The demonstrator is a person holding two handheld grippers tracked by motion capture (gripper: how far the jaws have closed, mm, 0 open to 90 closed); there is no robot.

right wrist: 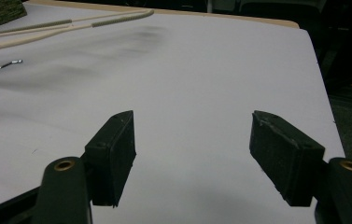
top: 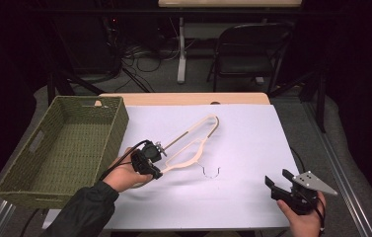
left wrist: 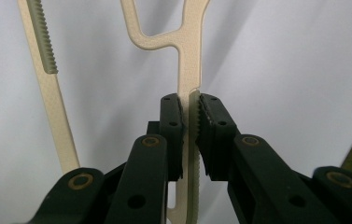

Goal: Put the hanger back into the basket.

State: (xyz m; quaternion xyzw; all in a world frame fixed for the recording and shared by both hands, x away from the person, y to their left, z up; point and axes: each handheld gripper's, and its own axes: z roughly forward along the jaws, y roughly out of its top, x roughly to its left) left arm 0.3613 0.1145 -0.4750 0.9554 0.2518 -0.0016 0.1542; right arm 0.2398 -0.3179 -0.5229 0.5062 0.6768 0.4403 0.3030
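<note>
Nearest the camera, the right gripper (top: 278, 183) sits at the table's near right corner with its 2 jaws spread wide and nothing between them, above the bare white table cover (top: 252, 143). Further in, the left gripper (top: 160, 157) has its jaws clamped on one arm of the cream plastic hanger (top: 193, 140), whose frame runs up and to the right across the middle of the cover with its wire hook (top: 210, 172) hanging beneath. Beyond and to the left stands the green woven basket (top: 109, 136), just beside the left hand (top: 126, 174).
</note>
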